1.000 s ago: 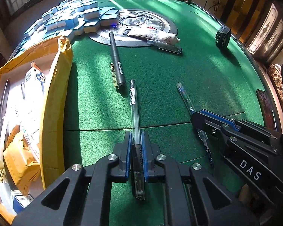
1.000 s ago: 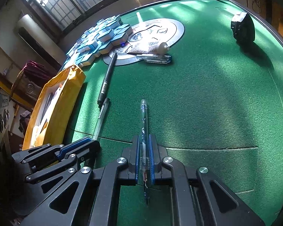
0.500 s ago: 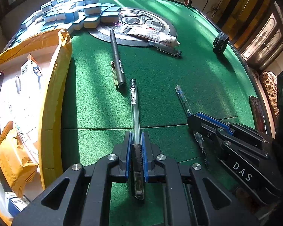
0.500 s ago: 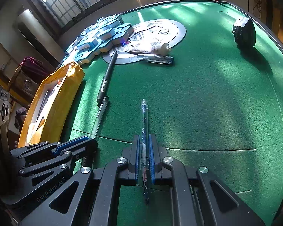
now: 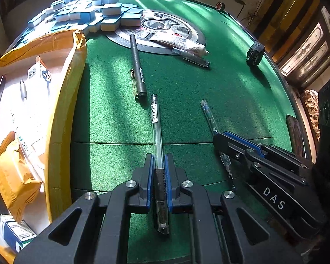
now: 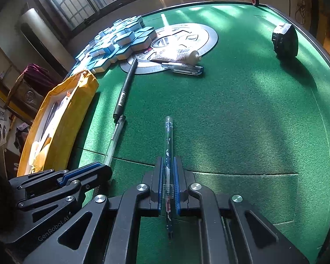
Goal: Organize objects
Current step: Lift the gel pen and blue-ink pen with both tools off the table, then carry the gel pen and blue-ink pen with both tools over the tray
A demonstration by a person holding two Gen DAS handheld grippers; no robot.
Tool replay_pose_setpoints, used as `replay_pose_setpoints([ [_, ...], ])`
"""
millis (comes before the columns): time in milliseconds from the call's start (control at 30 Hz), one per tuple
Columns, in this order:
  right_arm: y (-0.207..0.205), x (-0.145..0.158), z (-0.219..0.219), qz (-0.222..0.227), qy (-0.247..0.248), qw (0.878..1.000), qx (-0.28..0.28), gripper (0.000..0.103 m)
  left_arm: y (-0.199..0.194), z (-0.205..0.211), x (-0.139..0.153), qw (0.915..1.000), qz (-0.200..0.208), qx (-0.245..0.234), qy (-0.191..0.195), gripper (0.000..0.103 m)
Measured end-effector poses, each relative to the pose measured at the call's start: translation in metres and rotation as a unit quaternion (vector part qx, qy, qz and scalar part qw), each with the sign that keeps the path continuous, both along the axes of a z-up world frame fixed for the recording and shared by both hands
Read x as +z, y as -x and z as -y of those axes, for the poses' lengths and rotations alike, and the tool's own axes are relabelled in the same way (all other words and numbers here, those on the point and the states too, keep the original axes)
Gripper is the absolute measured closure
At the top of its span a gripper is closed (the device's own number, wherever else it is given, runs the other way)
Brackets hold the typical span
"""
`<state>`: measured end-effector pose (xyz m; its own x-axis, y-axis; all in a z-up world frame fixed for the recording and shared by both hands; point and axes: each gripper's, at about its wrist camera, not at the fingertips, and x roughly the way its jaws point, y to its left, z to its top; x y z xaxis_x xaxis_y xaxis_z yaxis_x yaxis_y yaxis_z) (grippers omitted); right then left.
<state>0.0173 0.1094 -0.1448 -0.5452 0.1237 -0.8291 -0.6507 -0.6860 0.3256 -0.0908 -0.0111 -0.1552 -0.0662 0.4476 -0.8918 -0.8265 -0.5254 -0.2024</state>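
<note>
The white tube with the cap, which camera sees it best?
The left wrist view: the white tube lies nearer there, full length with cap and printed label showing. The right wrist view shows the whole tube too, but further off and smaller.

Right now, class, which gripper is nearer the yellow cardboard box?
Left. The left gripper is right beside the yellow cardboard box; the right gripper sits farther off, beyond it.
</note>
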Motion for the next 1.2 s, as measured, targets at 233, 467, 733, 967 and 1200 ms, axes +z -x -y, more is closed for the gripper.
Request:
replay_pose_setpoints([
  [233,-0.006,0.011,0.006,-0.043,0.018,0.999,-0.003,0.095,0.006,0.011,0.015,0.9991,0.032,0.009,-0.026,0.095],
  [467,-0.002,0.028,0.02,-0.066,0.017,0.998,0.013,0.095,0.013,0.029,0.037,0.9971,0.053,0.024,-0.049,0.095],
  [733,0.012,0.046,0.047,-0.097,0.024,0.993,0.059,0.095,0.032,0.064,0.066,0.9948,0.036,0.066,-0.068,0.095],
  [967,0.033,0.052,0.07,-0.105,0.026,0.989,0.099,0.095,0.066,0.102,0.074,0.9892,0.027,0.122,-0.077,0.095],
  [1200,0.053,0.057,0.084,-0.106,0.024,0.986,0.127,0.095,0.095,0.132,0.078,0.9811,0.02,0.172,-0.087,0.095],
])
